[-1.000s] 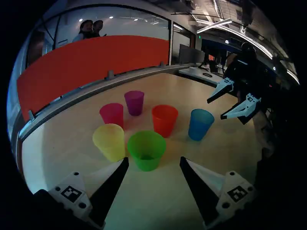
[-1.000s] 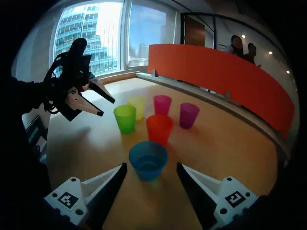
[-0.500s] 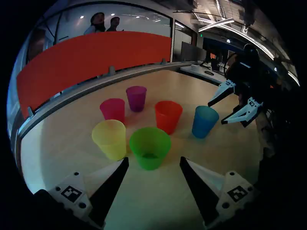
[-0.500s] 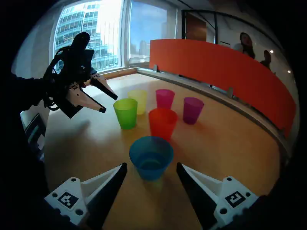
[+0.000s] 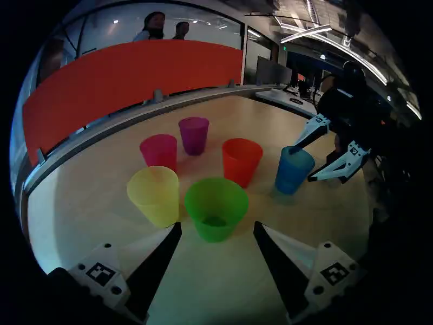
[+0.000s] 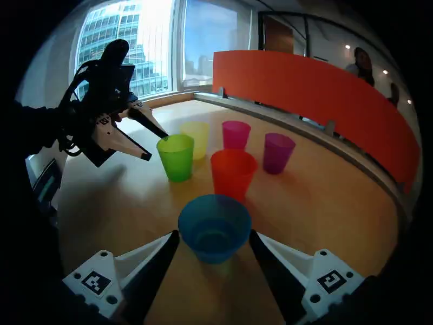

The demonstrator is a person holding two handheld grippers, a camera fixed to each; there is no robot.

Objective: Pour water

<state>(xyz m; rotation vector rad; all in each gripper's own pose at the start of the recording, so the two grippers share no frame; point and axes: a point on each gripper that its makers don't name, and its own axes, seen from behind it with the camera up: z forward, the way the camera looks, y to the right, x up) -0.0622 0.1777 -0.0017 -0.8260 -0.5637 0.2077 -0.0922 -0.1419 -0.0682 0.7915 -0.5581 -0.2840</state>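
Observation:
Six plastic cups stand in a cluster on the wooden table [image 5: 97, 200]. In the left gripper view the green cup [image 5: 216, 208] sits just ahead of my left gripper [image 5: 216, 225], which is open with the cup's base entering the gap. Some liquid shows at its bottom. In the right gripper view the blue cup [image 6: 215, 227] holds some water and stands between the fingers of my open right gripper [image 6: 213, 233], not pressed. From the left gripper view, the right gripper [image 5: 301, 165] flanks the blue cup [image 5: 293, 170]. From the right gripper view, the left gripper [image 6: 156, 146] flanks the green cup [image 6: 175, 157].
A yellow cup [image 5: 154, 195], pink cup [image 5: 158, 153], purple cup [image 5: 194, 134] and orange cup [image 5: 242, 161] stand close behind the green one. An orange partition [image 5: 135, 76] lines the table's far edge, with two people [image 5: 162, 27] behind it. Tall windows [image 6: 135, 49] lie beyond.
Both grippers have moved forward. The green cup now sits nearer my left fingers, and the blue cup has come between my right fingers. The people behind the partition have walked along.

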